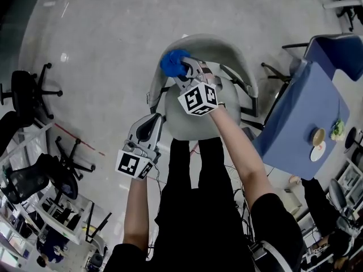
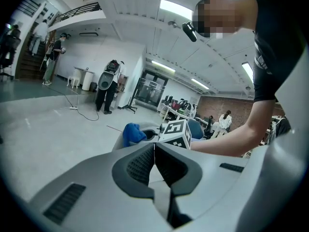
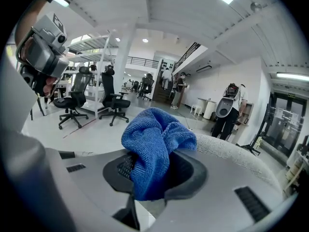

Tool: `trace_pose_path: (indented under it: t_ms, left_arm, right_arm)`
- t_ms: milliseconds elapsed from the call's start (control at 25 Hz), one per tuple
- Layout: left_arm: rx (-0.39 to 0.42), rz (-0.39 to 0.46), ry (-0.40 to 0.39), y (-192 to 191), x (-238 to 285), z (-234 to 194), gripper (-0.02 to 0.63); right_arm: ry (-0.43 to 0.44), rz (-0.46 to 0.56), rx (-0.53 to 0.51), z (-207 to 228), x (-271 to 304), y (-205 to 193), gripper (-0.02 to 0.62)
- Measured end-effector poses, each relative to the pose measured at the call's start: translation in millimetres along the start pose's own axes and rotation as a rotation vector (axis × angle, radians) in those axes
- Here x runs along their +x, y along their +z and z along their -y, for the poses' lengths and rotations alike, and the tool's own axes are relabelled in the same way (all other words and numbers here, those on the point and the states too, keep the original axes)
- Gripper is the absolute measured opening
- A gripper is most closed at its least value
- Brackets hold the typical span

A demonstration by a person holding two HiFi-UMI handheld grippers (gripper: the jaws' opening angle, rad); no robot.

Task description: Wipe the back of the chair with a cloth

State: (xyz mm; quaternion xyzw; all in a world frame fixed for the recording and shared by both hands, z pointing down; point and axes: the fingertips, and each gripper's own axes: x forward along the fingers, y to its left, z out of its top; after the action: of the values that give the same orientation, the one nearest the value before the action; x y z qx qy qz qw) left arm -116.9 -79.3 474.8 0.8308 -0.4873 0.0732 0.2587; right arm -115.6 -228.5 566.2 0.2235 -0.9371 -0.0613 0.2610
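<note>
Blue cloth (image 3: 155,144): bunched into a wad and clenched between the jaws of the right gripper (image 1: 186,69), most of it bulging out past the tips. It sits at the top rim of the chair back (image 3: 241,154), toward the end of the rim on the person's left. Touching the rim or just above it; neither angle settles that. The bunching makes sense, since a fat pad presses on a curved edge better than a loose flap.

The person stands at the front of the chair (image 1: 241,61), legs against the seat (image 1: 180,118), right arm stretched across it to the back. That gripper tips down onto the rim, likely so the pad meets the fabric first.

Left gripper (image 2: 154,153): jaws pressed together, nothing in them. Held low by the front corner of the chair on the person's left, apparently not touching it. My reading is that it is parked clear, as one tool is enough for wiping.

With the cloth at that end of the rim, a sweep along the curve toward the person's right looks like the natural path; most of the back would remain to cover.

Further out: a blue table (image 1: 306,112) just to the chair's right, black office chairs (image 1: 28,92) well off to its left. Neither crowds the reach.
</note>
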Motion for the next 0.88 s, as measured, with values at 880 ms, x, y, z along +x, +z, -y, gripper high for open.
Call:
trace_pose_path:
  t_ms: [880]
  left_arm:
    - [0.009,-0.026,-0.042,-5.6,18.7,-8.0,0.025]
  right_arm:
    - [-0.137,0.005,0.018,30.2,-7.8,-9.7,0.13]
